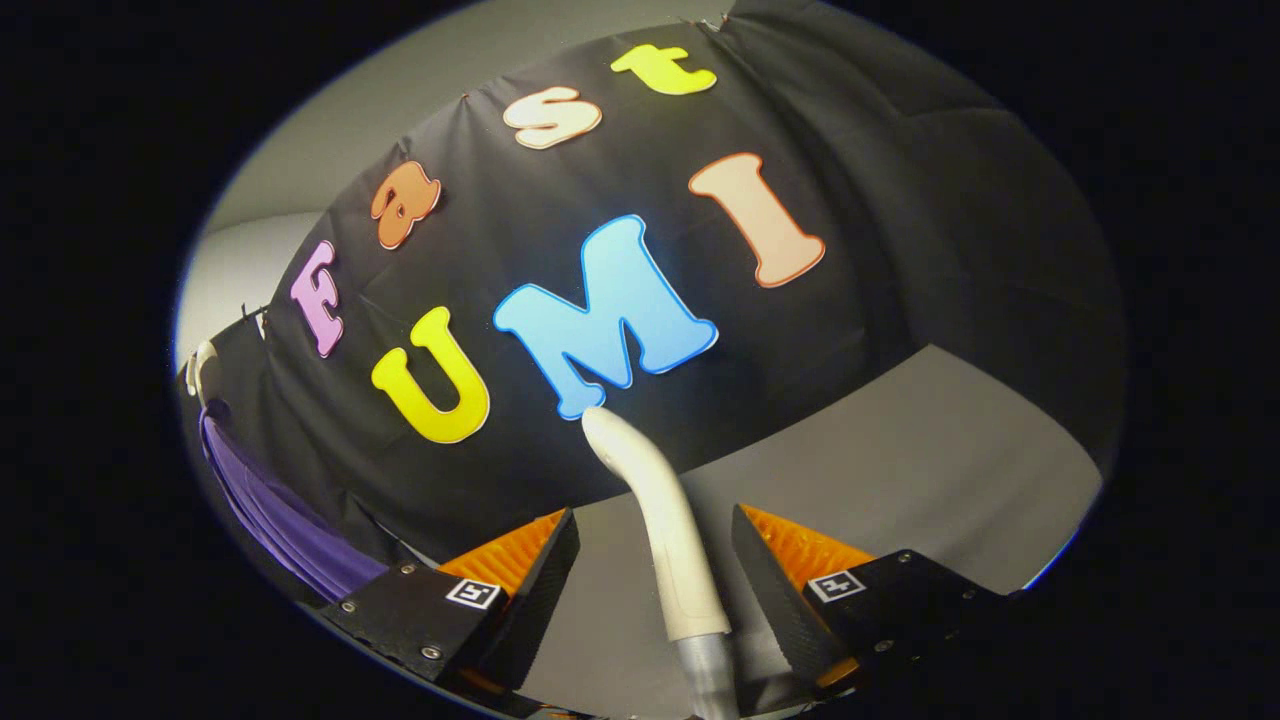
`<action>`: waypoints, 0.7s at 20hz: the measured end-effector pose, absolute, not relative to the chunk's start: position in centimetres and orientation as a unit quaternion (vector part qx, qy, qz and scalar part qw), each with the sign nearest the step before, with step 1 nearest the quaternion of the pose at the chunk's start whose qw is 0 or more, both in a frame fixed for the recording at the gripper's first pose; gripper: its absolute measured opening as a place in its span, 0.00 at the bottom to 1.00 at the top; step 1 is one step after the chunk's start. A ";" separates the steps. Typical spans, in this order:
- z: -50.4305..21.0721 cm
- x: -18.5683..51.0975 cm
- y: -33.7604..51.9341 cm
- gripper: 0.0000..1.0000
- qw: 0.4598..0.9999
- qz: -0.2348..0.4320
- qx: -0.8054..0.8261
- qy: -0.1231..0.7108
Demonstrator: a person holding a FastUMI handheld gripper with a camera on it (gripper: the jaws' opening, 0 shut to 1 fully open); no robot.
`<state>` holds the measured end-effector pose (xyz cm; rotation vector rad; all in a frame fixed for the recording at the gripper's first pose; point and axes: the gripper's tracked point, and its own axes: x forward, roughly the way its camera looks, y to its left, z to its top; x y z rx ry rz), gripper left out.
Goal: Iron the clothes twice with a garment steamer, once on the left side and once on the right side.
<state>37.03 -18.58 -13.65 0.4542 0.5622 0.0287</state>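
The garment steamer [665,520], a cream curved wand with a grey hose end, stands between the fingers. The hand-held gripper [655,560] is spread wide, neither finger touching it. Purple clothes [270,510] hang well aside.

Fingers [655,560] spread apart at lower centre, cream steamer handle [660,520] standing between them, touching neither, silver hose end [708,675] below. Grey worktop [900,470] beyond. Purple garment [270,510] hanging at lower left against the black cloth wall [880,200].
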 end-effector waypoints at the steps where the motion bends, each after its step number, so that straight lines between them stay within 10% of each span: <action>1: -14.4 37.2 -18.7 0.95 0.929 0.024 0.229 0.290; 14: -21.3 38.7 -16.3 0.92 0.823 0.111 0.353 0.432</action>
